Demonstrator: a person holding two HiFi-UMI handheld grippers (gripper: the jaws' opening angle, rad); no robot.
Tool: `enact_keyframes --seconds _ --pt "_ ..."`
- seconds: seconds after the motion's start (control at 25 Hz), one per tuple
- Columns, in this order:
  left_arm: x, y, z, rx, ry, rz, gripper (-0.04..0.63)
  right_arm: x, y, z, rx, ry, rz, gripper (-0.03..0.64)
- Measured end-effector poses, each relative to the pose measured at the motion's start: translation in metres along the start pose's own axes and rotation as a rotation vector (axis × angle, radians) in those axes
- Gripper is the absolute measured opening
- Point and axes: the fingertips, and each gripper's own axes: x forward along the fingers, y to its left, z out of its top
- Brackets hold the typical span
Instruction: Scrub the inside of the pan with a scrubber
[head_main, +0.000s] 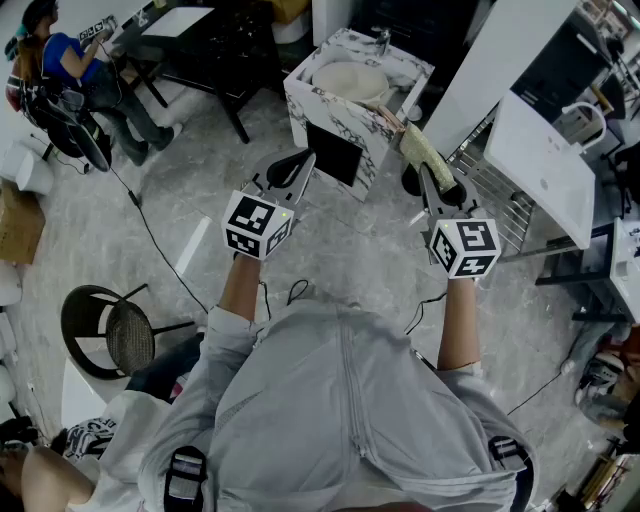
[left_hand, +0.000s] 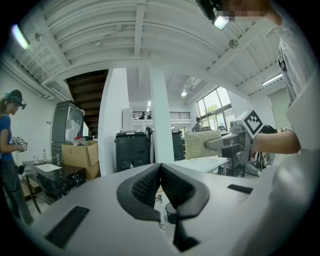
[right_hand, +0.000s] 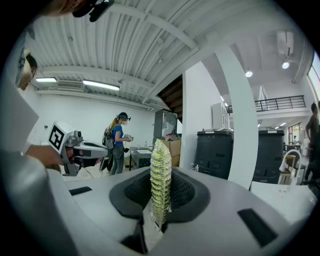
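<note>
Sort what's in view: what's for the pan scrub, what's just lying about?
Job:
scrubber, clamped in right gripper
likely pan, the round dish in the sink
left gripper, shut, empty

Lying about:
stool
cardboard box
wire rack
floor cable

An open lab hall: desks (head_main: 215, 55), cardboard box (left_hand: 80, 156), floor cables (head_main: 150, 235), mezzanine railing (right_hand: 280, 103).

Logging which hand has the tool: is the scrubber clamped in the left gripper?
No, the left gripper has its jaws shut on nothing, while the scrubber stands clamped in the right gripper.
</note>
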Motion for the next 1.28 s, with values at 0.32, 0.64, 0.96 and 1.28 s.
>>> enact_keyframes --seconds 0.32,0.64,0.96,1.28 --pt "0.019 -0.020 -0.004 0.000 -0.009 0.031 0.023 -0.011 -0.033 -0.007 -0.020 -0.012 0.012 0.084" --pt "0.043 -0.051 -0.010 0.011 0.025 0.082 0.023 -0.025 -0.074 -0.025 0.026 -0.015 0.071 0.086" --pt "0.064 -0.052 -0.027 -0.005 0.059 0.100 0.023 -0.015 -0.097 -0.042 0.037 -0.005 0.086 0.086" --pt "0.115 -0.004 -0.035 -0.007 0.043 0.106 0.023 0.033 -0.127 -0.042 0.031 0.006 0.057 0.086"
